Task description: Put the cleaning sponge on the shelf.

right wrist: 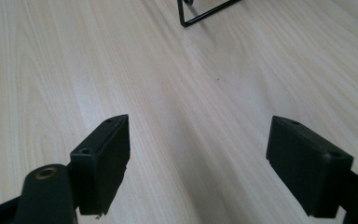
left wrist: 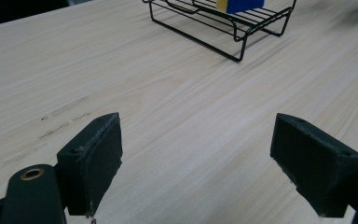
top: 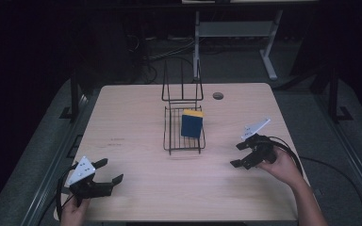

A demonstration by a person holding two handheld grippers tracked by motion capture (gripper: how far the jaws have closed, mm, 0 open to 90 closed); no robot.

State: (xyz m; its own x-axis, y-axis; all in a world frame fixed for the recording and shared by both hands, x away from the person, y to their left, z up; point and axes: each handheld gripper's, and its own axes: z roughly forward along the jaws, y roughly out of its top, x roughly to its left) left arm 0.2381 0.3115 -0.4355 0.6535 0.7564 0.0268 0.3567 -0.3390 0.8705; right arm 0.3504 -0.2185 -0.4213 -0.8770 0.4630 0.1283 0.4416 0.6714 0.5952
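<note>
a black wire rack [top: 184, 134] is seen at the middle of the wooden table [top: 136, 113], with a blue and yellow sponge [top: 192, 124] standing upright in it, toward its right side. the sponge's yellow strip is turned to the top.

the left gripper [top: 111, 171] is held low over the near left corner of the table, its jaws spread wide and nothing between them. in the left gripper view, bare wood is seen between the jaws, and the rack [left wrist: 223, 23] with the sponge [left wrist: 240, 4] lies well ahead, toward the upper right.

the right gripper [top: 239, 154] is held at the right of the table, near the rack's front right corner but apart from it. its jaws are also spread wide and empty. in the right gripper view, a corner of the rack [right wrist: 205, 11] is seen at the top edge, beyond the open jaws.
</note>
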